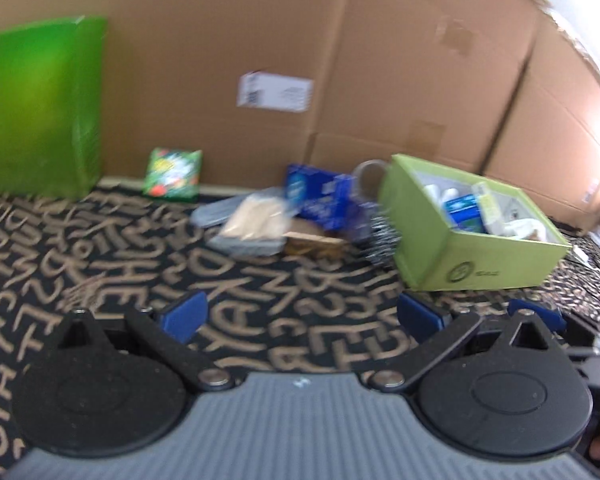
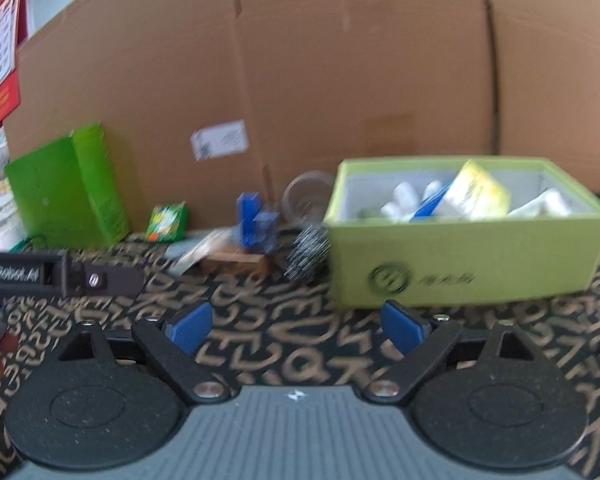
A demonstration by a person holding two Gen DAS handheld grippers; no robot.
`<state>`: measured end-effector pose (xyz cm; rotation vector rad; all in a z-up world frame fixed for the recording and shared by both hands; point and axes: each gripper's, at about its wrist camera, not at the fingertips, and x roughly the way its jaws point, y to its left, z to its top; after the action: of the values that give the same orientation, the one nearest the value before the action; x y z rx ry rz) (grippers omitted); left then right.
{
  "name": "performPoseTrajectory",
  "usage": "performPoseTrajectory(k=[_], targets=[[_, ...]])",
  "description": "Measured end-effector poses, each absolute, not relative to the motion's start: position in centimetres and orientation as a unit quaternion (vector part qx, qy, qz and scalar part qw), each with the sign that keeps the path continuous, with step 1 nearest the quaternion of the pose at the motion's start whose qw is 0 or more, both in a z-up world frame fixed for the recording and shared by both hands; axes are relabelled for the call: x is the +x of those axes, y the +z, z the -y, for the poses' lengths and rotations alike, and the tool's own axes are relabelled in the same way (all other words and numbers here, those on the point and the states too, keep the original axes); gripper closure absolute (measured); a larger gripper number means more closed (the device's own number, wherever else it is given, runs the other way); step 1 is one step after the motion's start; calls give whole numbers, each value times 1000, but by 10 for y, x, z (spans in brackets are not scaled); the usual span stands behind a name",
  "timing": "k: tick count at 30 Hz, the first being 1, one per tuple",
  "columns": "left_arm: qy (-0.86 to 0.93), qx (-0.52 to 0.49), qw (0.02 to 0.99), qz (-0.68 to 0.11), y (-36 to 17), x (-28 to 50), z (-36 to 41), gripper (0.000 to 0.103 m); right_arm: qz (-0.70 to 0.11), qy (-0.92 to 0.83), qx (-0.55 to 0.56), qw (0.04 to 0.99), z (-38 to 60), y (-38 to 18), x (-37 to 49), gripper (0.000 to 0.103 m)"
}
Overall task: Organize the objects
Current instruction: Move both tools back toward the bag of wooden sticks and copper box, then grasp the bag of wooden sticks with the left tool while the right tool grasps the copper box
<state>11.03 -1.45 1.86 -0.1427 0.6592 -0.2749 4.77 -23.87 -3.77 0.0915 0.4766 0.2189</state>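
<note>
left gripper (image 1: 300,316) and right gripper (image 2: 296,322) both spread wide, nothing between the pads, so either could take a fresh pick. loose items, blue carton (image 1: 318,196) among them, lie along the cloth's far edge, just beside the part-filled light green box (image 2: 460,256), likely their destination.

Blurred lettering on cloth (image 1: 260,272), none readable
</note>
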Motion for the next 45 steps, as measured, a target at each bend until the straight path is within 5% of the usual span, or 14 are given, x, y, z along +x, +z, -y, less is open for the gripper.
performPoseTrajectory(k=[9,12,16,18,19,20,27,41,45], targets=[[-117,-71,932,-336,1,168,2,0,-266,121,30,956,207,-54,49,8],[-129,-77,927,-342,-4,199,9,10,-269,117,28,956,207,-54,48,8],[-135,-84,916,-369,-13,234,18,32,-273,117,27,954,206,-55,51,8],[-150,-88,908,-381,-19,244,20,57,-273,120,24,954,204,-55,57,10],[-159,-85,903,-390,-22,248,21,82,-272,124,21,954,202,-56,61,11],[-170,-86,896,-402,-25,250,19,95,-270,129,18,954,200,-56,65,12],[-183,-83,894,-401,-19,214,-24,100,-274,169,-20,946,173,-58,118,21],[-160,-102,905,-381,-13,153,-99,96,-292,162,-49,941,143,-74,205,20],[-171,-102,906,-374,-10,156,-97,90,-319,214,-28,923,147,-71,192,68]])
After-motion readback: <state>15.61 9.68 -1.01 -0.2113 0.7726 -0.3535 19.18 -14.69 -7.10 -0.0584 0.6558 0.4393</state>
